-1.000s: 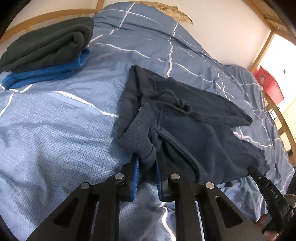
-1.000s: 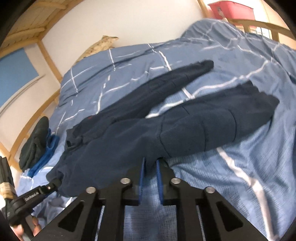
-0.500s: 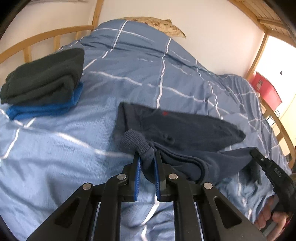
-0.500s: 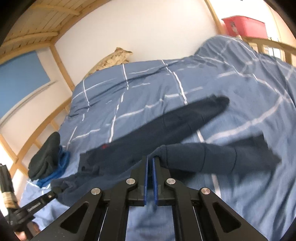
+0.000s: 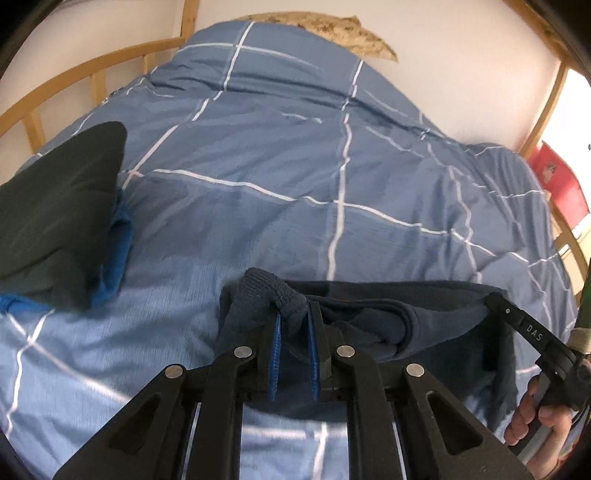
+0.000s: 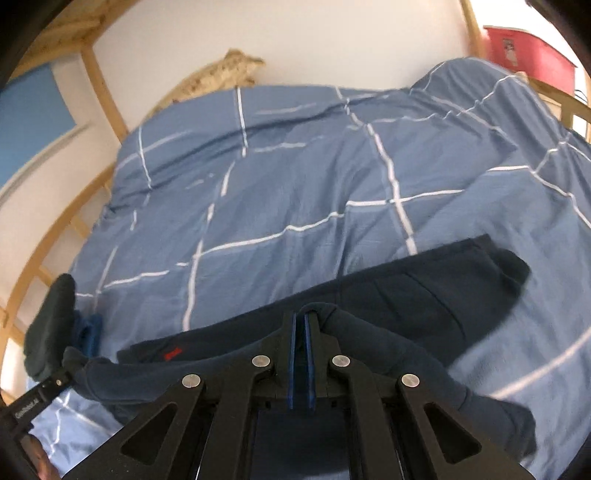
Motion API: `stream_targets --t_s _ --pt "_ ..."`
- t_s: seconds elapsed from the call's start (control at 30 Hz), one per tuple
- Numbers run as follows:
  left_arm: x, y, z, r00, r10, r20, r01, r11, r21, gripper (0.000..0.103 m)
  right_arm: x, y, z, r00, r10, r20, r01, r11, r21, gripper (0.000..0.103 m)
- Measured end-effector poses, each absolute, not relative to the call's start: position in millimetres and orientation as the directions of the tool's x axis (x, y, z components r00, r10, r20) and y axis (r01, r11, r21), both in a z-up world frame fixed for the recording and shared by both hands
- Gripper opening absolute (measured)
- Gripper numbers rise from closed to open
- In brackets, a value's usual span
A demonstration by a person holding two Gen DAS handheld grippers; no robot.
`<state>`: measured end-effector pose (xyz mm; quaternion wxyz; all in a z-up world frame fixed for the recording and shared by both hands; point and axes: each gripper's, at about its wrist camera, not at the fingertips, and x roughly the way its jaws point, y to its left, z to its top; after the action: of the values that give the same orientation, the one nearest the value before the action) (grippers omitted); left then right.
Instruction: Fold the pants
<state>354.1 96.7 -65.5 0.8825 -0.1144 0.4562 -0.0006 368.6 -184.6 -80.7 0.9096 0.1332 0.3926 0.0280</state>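
Dark navy sweatpants (image 5: 373,317) lie on a blue checked duvet (image 5: 295,166). My left gripper (image 5: 293,314) is shut on the ribbed waistband edge and holds it lifted. My right gripper (image 6: 303,317) is shut on a fold of the near pant leg (image 6: 369,332) and holds it raised. The far leg (image 6: 443,280) lies flat on the duvet (image 6: 295,166) with its cuff to the right. The right gripper also shows in the left wrist view (image 5: 495,299), at the pants' right end. The left gripper shows in the right wrist view (image 6: 68,363), at the pants' left end.
A folded stack of a dark garment (image 5: 55,206) on a blue one (image 5: 114,251) sits at the left of the bed. Wooden bed rails (image 5: 92,74) run along the left side. A red box (image 6: 528,55) stands behind the bed at right. A patterned pillow (image 5: 332,29) lies by the wall.
Both grippers have lifted the near side of the pants and carried it away from the front edge, over the far leg. The cameras have tilted up toward the wall.
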Motion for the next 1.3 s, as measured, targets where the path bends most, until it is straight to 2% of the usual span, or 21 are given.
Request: stream_targets --t_s 0.13,0.3,0.33,0.37,0.4,0.43,0.47,0.5,0.6,0.93,1.1,1.3 --pt "375.9 95.8 -84.3 0.548 -0.079 -0.832 -0.121 0.977 -0.173 0.014 397.4 -177.8 -98.8 0.653 0.142 -0.744 0.054 0.971 0.232 0.005" --pt "388.2 94.7 -92.9 0.534 -0.067 -0.843 -0.117 0.981 -0.152 0.021 413.8 -171.8 -116.5 0.616 0.136 -0.776 0.049 0.977 0.209 0.006" --pt "389.2 92.6 -92.0 0.534 -0.057 -0.843 -0.11 0.985 -0.135 0.022 415.6 -171.0 -118.7 0.607 0.137 -0.783 0.047 0.977 0.207 0.009" --pt "389.4 90.1 -90.3 0.535 -0.047 -0.843 -0.102 0.987 -0.12 0.027 416.7 -171.1 -119.6 0.601 0.136 -0.788 0.047 0.978 0.204 0.016" --pt "388.1 86.7 -86.9 0.542 -0.03 -0.84 -0.095 0.991 -0.097 0.041 417.6 -170.8 -119.8 0.593 0.138 -0.793 0.045 0.978 0.204 0.022" --pt "386.7 85.3 -82.6 0.554 -0.005 -0.832 -0.098 0.993 -0.072 0.055 418.9 -171.3 -118.4 0.592 0.151 -0.791 0.039 0.976 0.216 0.034" --pt "384.6 84.4 -76.6 0.573 0.025 -0.819 -0.11 0.993 -0.047 0.083 419.8 -171.0 -116.6 0.593 0.165 -0.788 0.032 0.973 0.228 0.039" --pt "381.2 85.1 -70.3 0.595 0.048 -0.803 -0.124 0.992 -0.033 0.091 418.5 -170.9 -112.0 0.594 0.178 -0.784 0.025 0.971 0.239 0.04" --pt "371.6 86.3 -48.3 0.624 0.071 -0.778 -0.129 0.992 -0.013 0.091 414.4 -169.1 -98.5 0.588 0.179 -0.789 0.022 0.971 0.237 0.048" --pt "317.1 49.3 -5.3 0.649 0.023 -0.76 0.014 0.999 0.042 0.091 356.9 -156.0 -37.3 0.599 0.19 -0.778 -0.166 0.98 0.111 0.048" --pt "290.0 23.4 10.3 0.663 -0.011 -0.749 0.079 0.995 0.056 0.091 314.5 -160.3 -7.4 0.607 0.242 -0.757 -0.258 0.961 0.1 0.048" --pt "258.0 -8.1 22.9 0.682 -0.05 -0.73 0.139 0.988 0.062 0.091 274.6 -172.8 4.6 0.633 0.23 -0.739 -0.297 0.954 0.041 0.048"
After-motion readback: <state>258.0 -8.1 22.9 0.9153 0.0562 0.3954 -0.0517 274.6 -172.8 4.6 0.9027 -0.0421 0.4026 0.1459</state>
